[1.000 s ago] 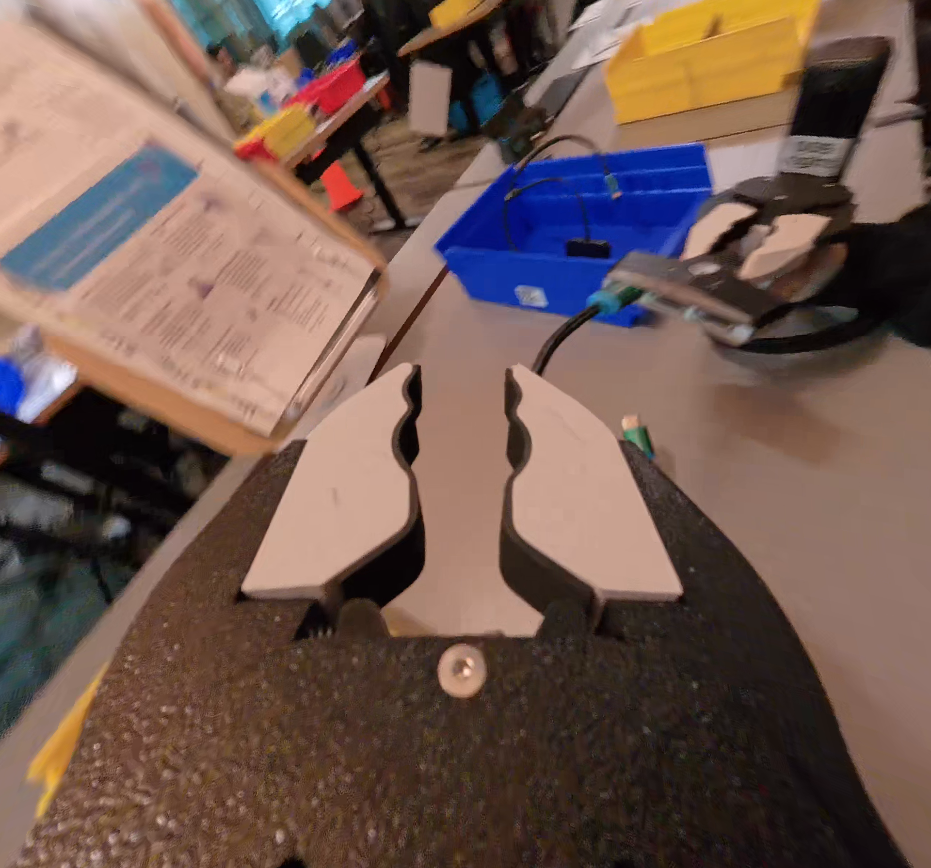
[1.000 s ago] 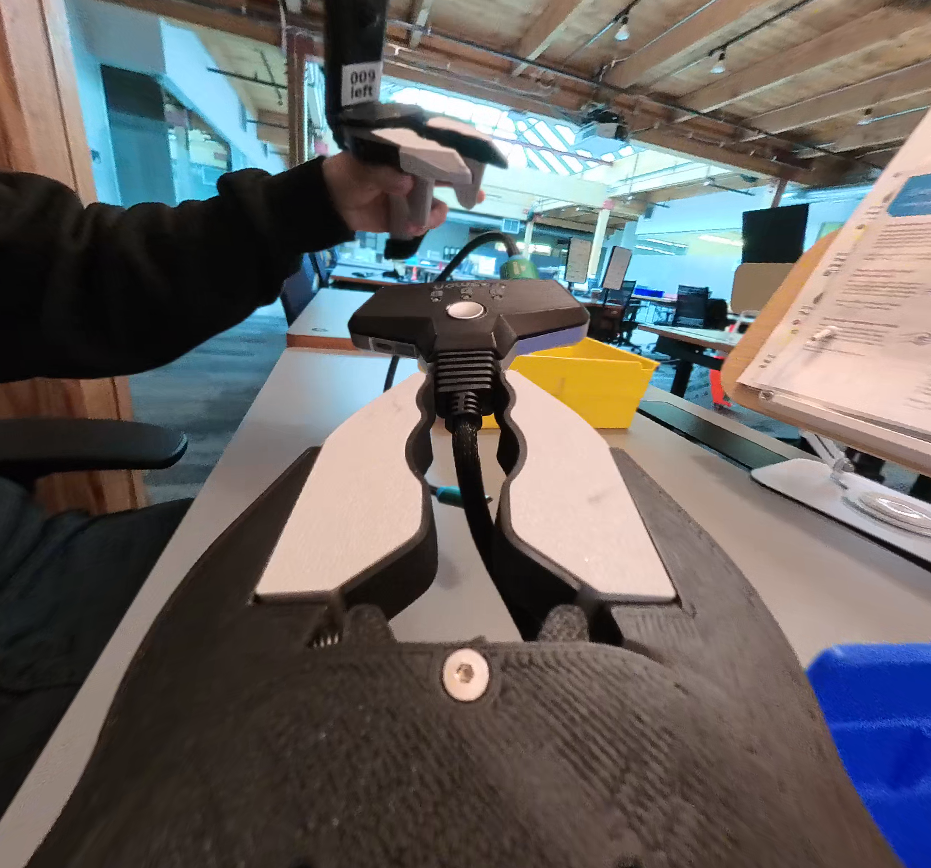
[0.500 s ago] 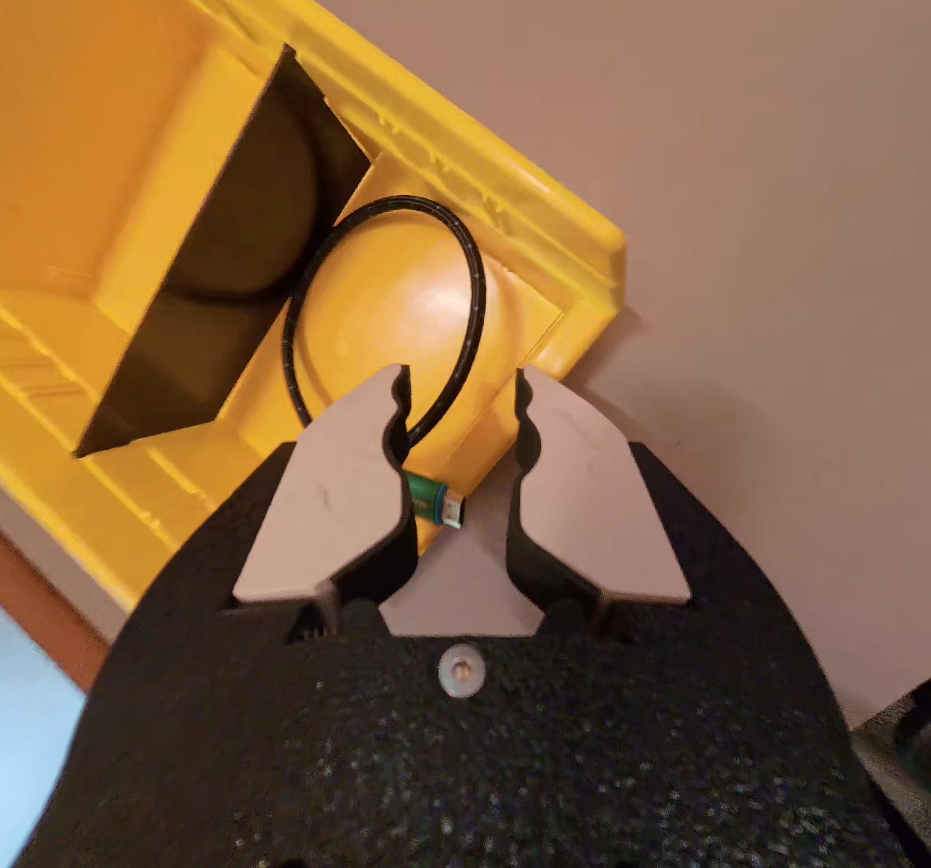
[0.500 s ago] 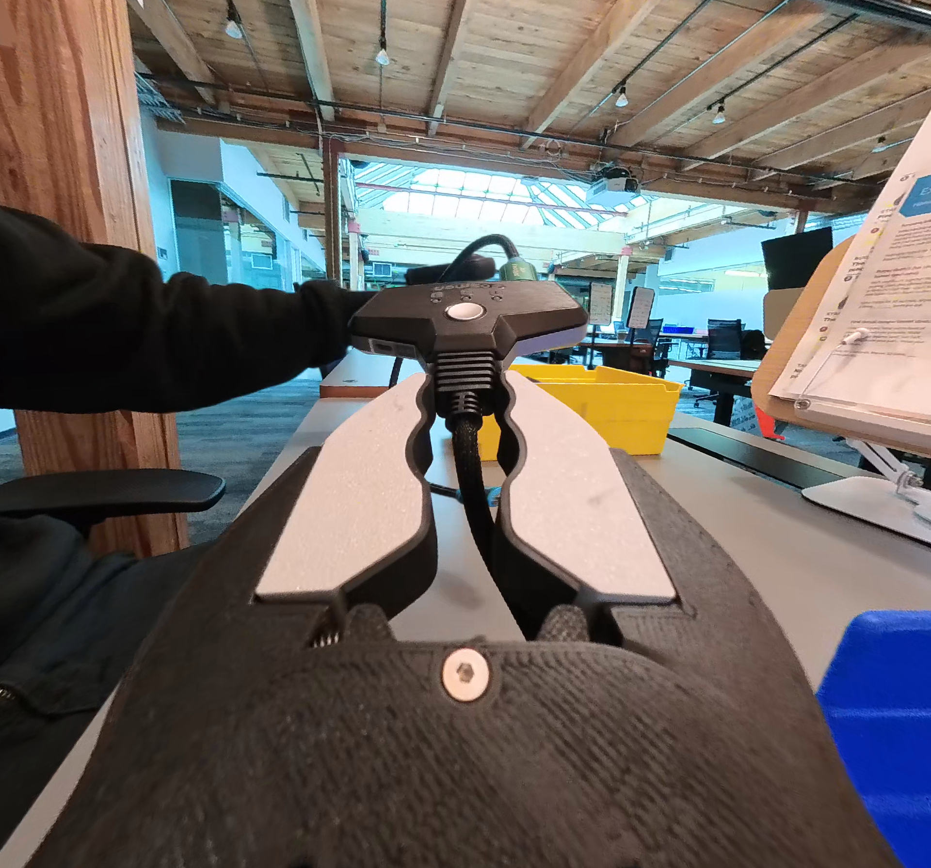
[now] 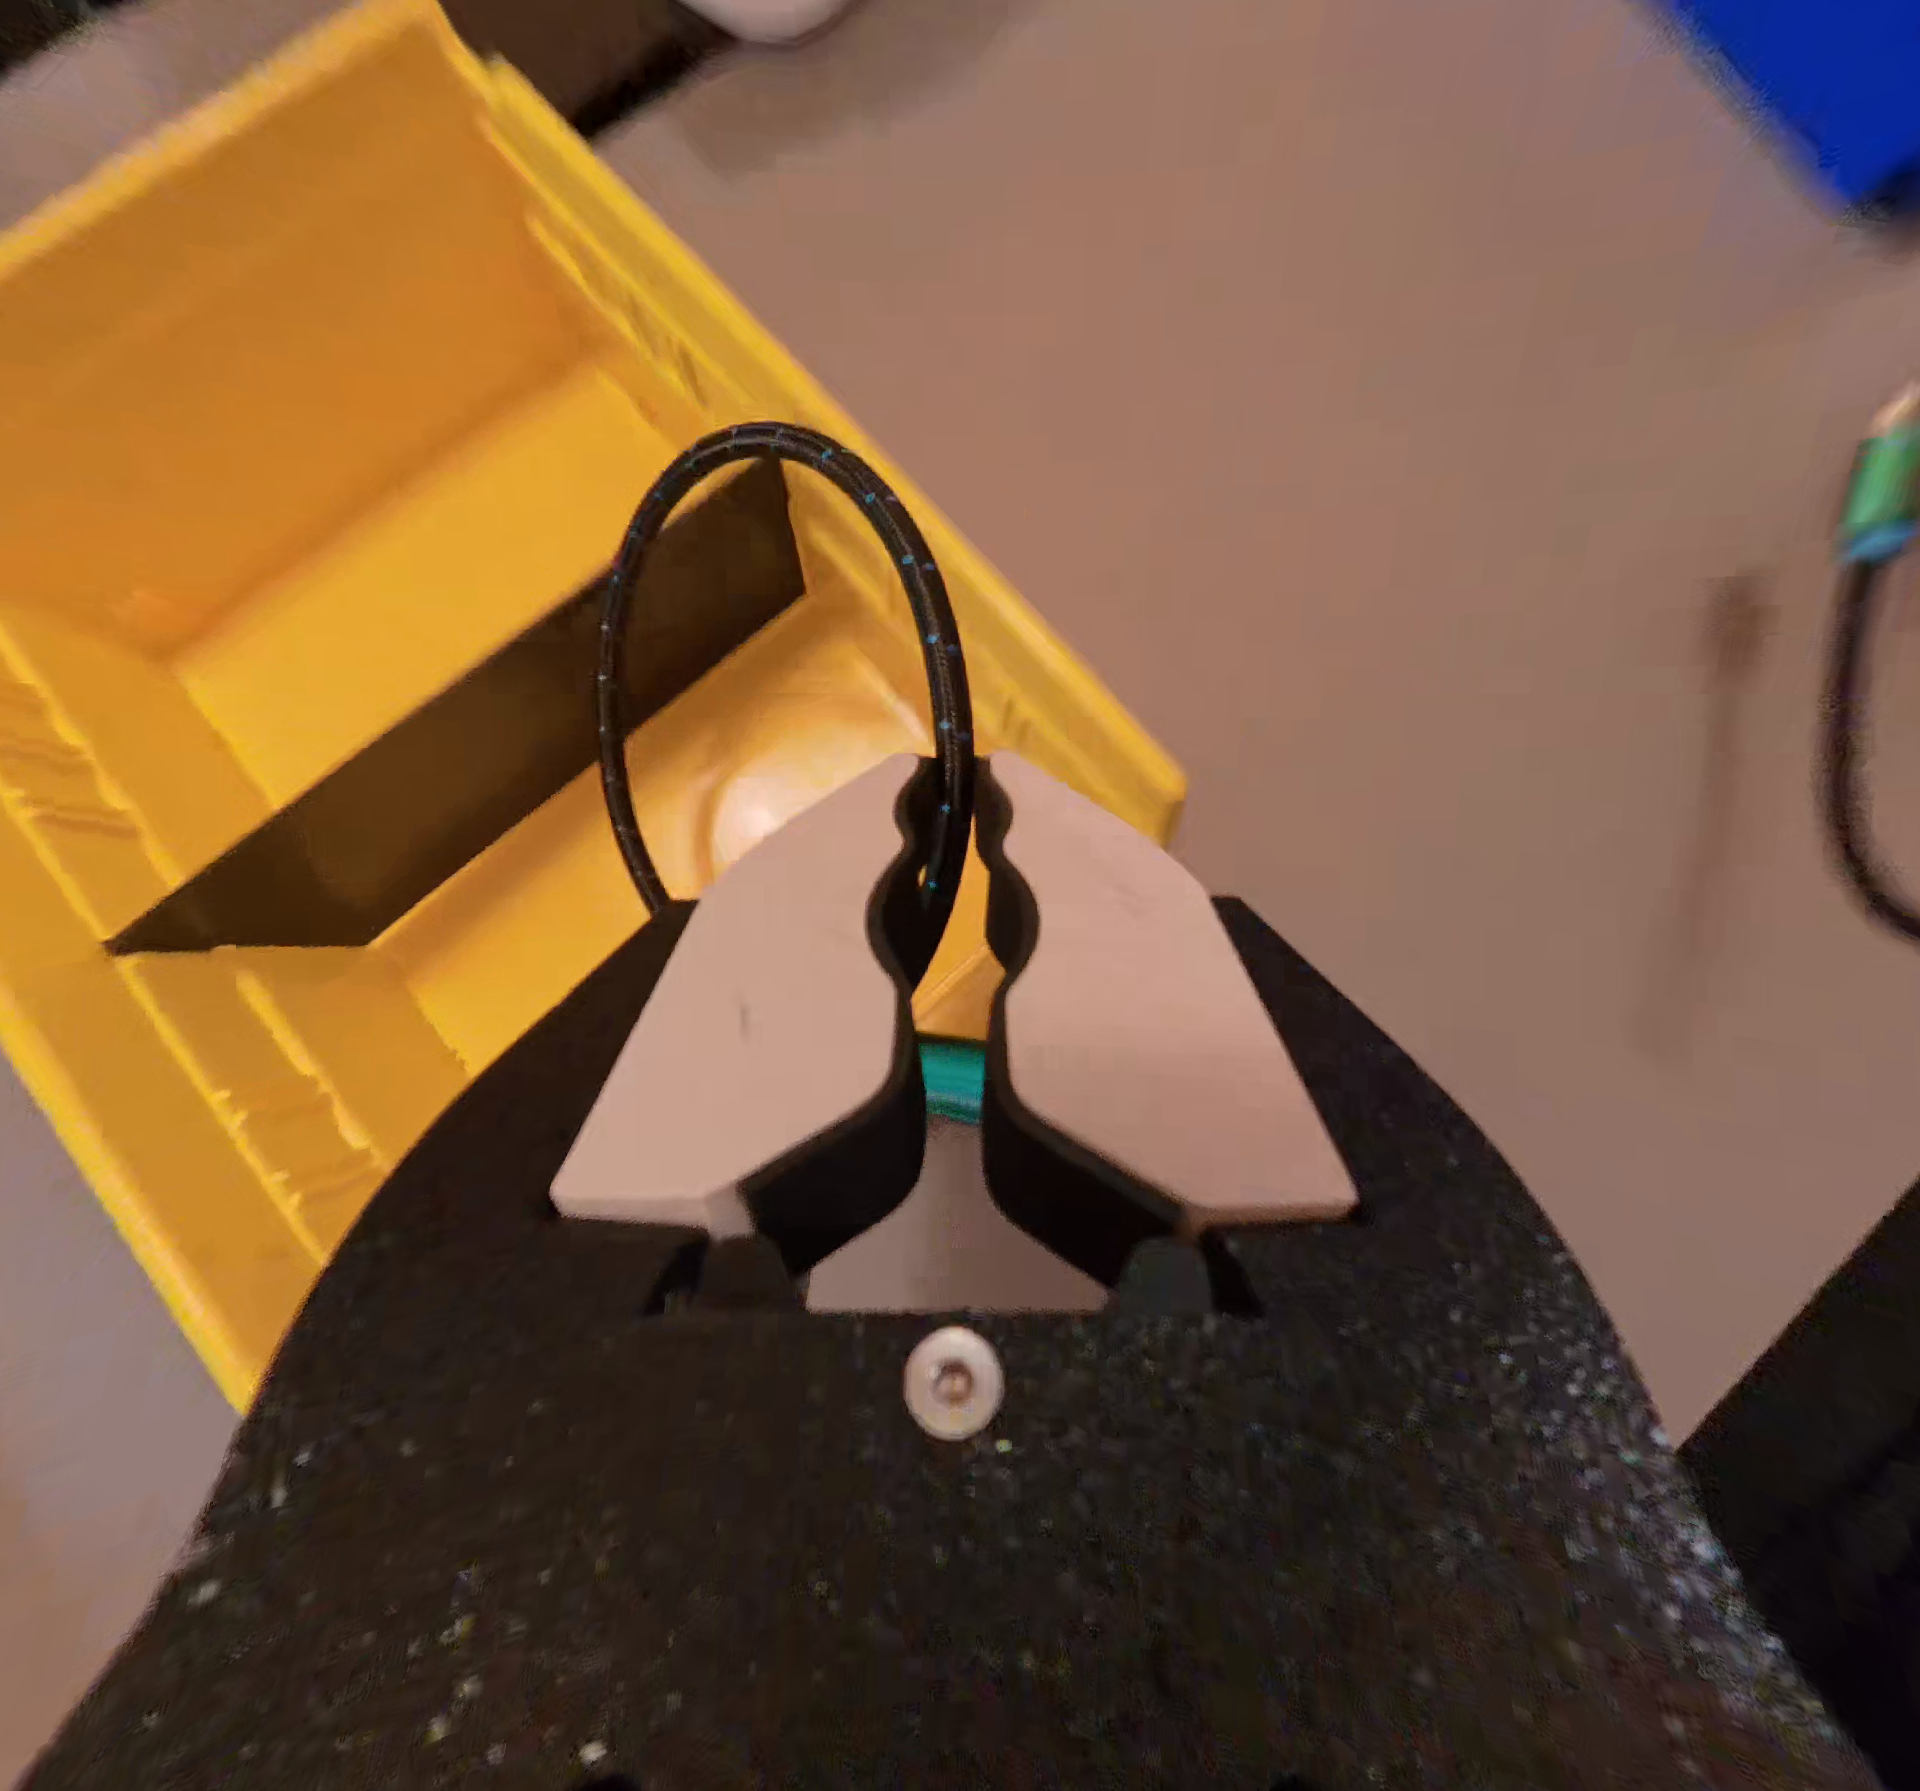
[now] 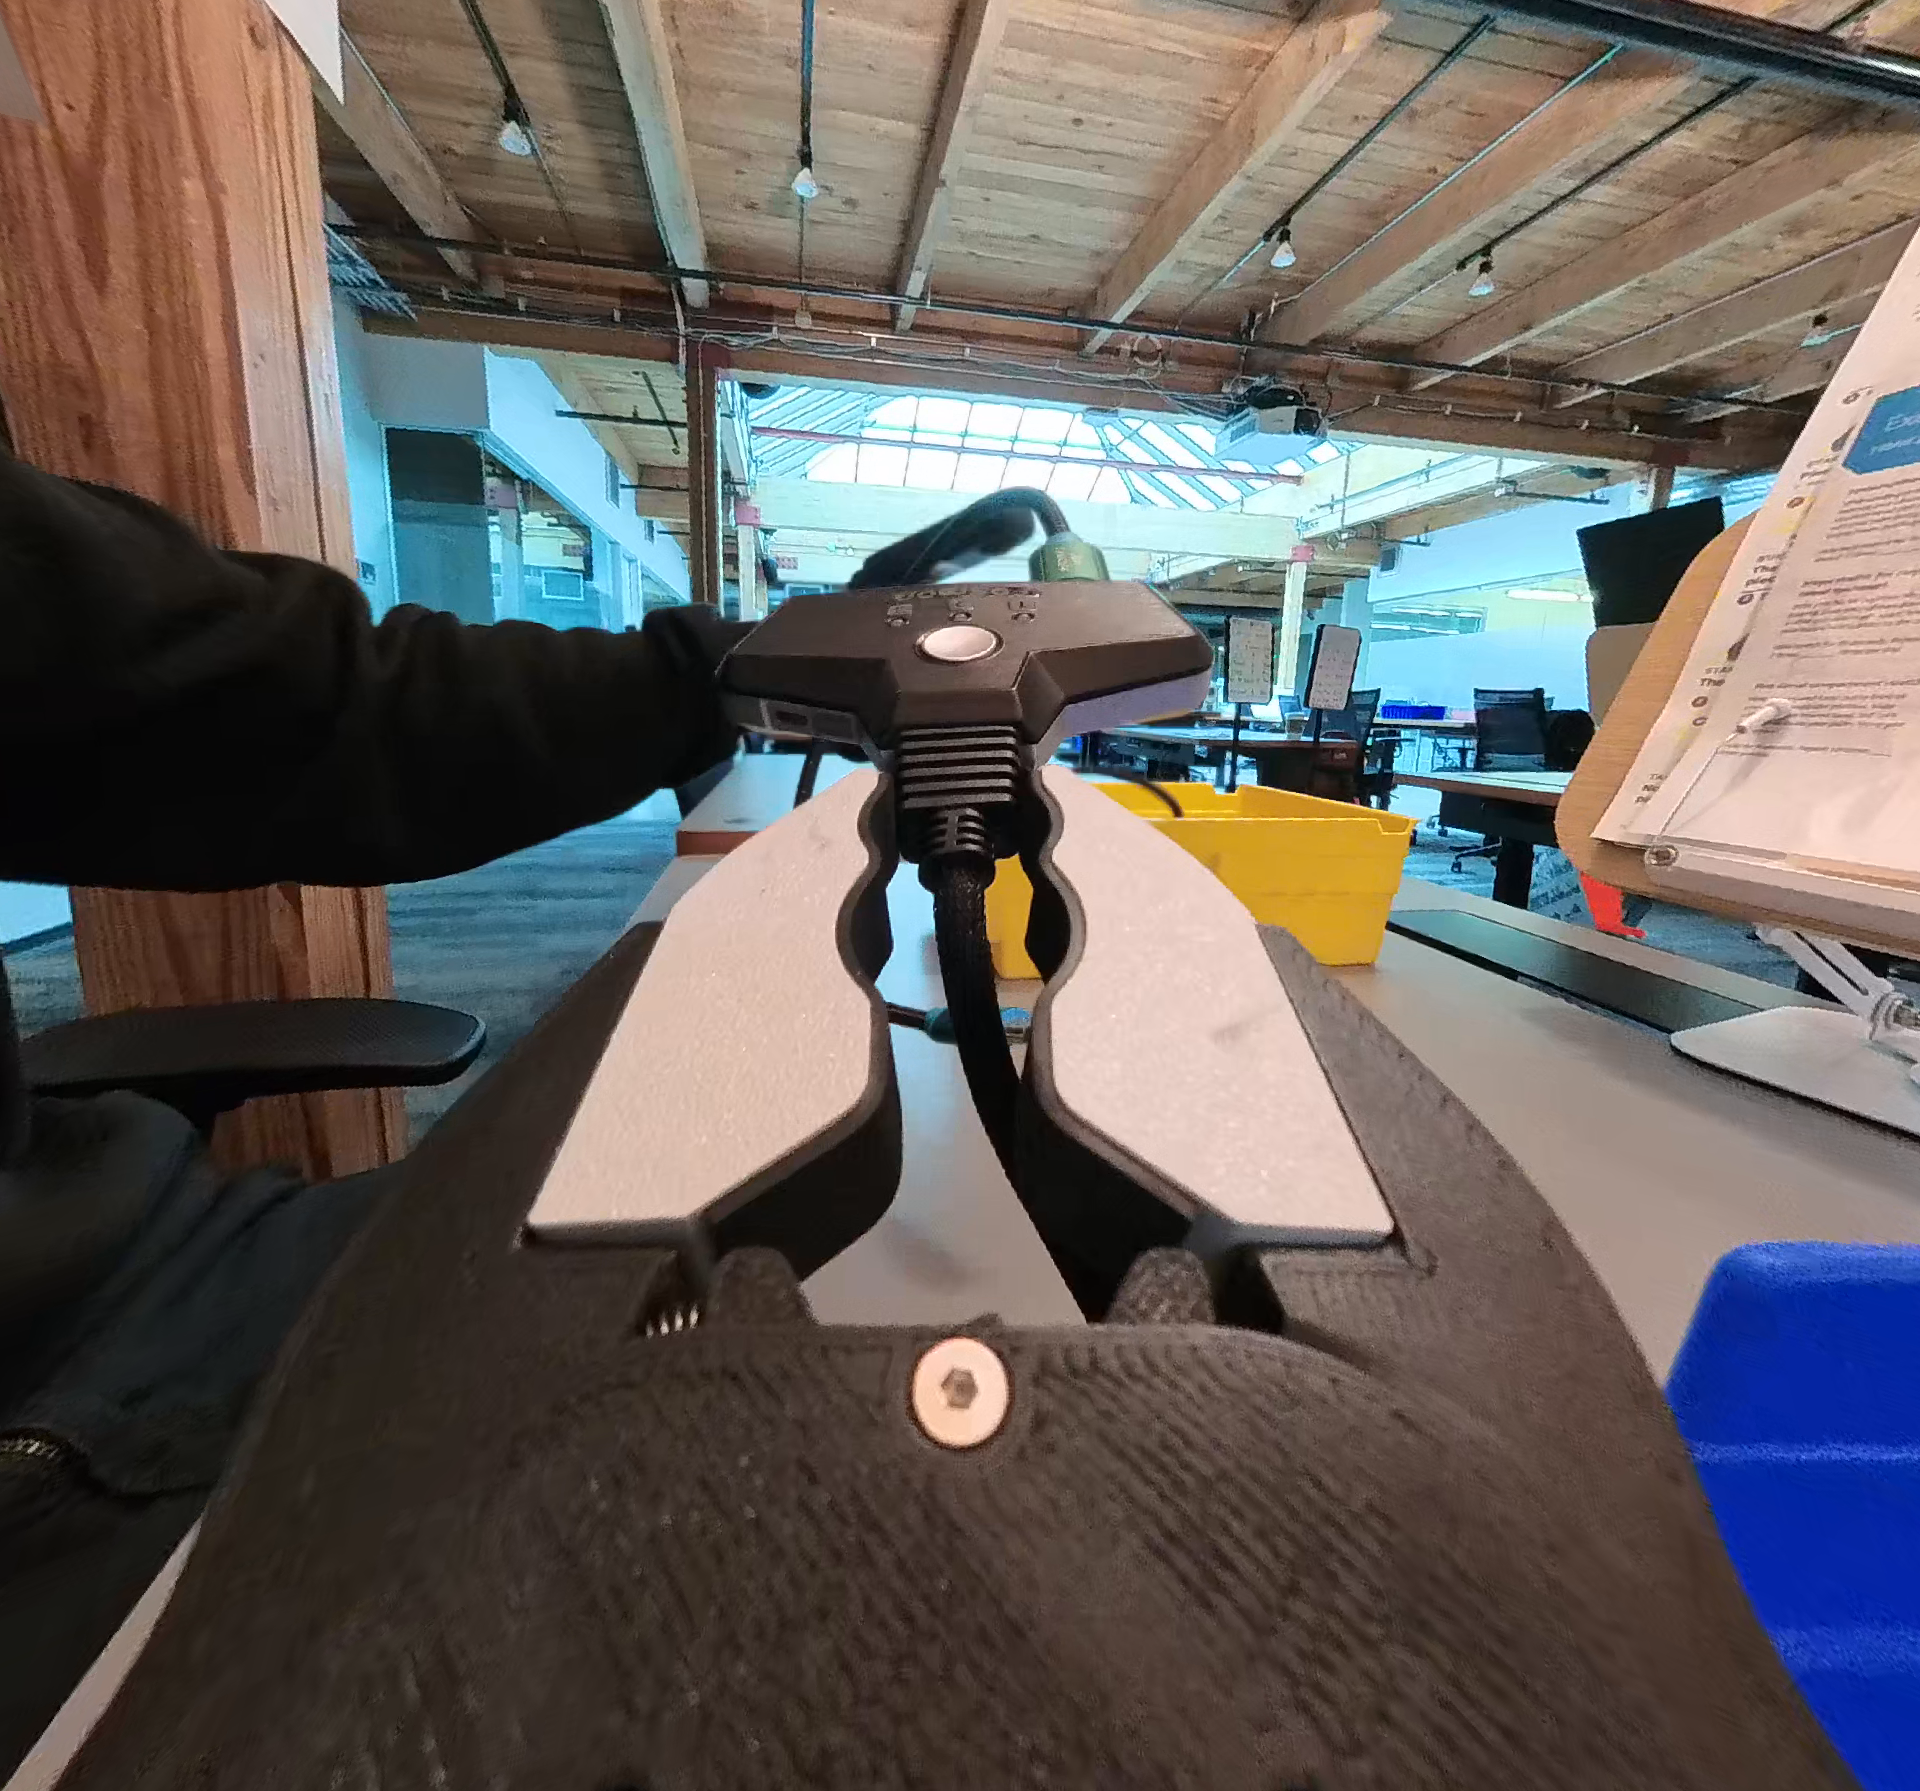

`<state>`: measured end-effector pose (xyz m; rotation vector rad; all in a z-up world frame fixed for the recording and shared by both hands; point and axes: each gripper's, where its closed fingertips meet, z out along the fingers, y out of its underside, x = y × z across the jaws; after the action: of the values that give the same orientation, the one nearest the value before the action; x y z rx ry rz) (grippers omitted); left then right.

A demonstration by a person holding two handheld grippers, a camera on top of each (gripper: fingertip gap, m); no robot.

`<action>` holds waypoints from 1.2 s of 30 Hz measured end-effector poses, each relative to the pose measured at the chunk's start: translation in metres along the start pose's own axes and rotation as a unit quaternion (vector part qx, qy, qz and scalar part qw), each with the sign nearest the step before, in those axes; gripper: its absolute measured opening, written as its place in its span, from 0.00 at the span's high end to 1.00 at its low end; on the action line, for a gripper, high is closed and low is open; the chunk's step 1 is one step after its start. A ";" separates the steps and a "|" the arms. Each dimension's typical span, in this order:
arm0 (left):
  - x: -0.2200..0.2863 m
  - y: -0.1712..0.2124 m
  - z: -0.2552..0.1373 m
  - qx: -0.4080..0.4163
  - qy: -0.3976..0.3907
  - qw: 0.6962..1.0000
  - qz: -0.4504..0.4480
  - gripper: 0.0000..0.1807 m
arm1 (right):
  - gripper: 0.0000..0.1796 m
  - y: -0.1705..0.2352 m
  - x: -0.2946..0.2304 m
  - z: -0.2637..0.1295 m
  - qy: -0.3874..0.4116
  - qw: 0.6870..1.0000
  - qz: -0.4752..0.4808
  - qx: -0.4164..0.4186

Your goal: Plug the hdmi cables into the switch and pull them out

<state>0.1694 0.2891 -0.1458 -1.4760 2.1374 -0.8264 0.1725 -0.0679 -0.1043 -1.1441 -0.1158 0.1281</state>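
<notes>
Cable work is underway at the yellow bin (image 5: 343,453), which sits on the desk (image 5: 1351,391). The left gripper (image 5: 948,785) has its jaws nearly closed around a black braided HDMI cable (image 5: 883,515); the teal plug collar (image 5: 951,1066) is pinched deep between the jaws, and the cord loops up and forward over the bin's corner. Gripping at the collar rather than on the cord probably gives a stiff hold for steering the plug into a port.

The right gripper (image 6: 958,806) has its jaws drawn in around the ribbed strain relief of the black switch (image 6: 961,666), holding it level above the desk with its own braided lead (image 6: 971,993) trailing back between the jaws. That hold seems meant to brace the switch and leave its ports free. One green-collared plug (image 6: 1065,562) already sits in the far edge of the switch. A dark sleeve (image 6: 364,702) reaches across behind it towards the bin.

Another cable end (image 5: 1881,515) lies loose on the desk to the right, near a blue bin (image 5: 1787,27). A document stand (image 6: 1766,754) rises beyond.
</notes>
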 end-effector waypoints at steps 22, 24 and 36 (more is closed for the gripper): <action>0.191 -0.011 -0.005 0.261 0.429 0.781 -0.372 0.96 | 0.88 -0.043 -0.004 -0.027 -0.030 0.991 0.032 0.130; 0.190 0.001 0.005 0.247 0.400 0.813 -0.344 0.96 | 0.88 -0.042 -0.004 -0.026 -0.030 0.991 0.031 0.127; 0.122 0.088 0.017 0.159 0.073 0.954 -0.244 0.82 | 0.88 -0.032 -0.006 -0.019 -0.037 0.994 0.028 0.097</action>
<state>0.0758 0.1943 -0.2179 -1.8298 1.6367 -1.4180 0.1706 -0.0996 -0.0829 -0.9496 -0.1346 0.2278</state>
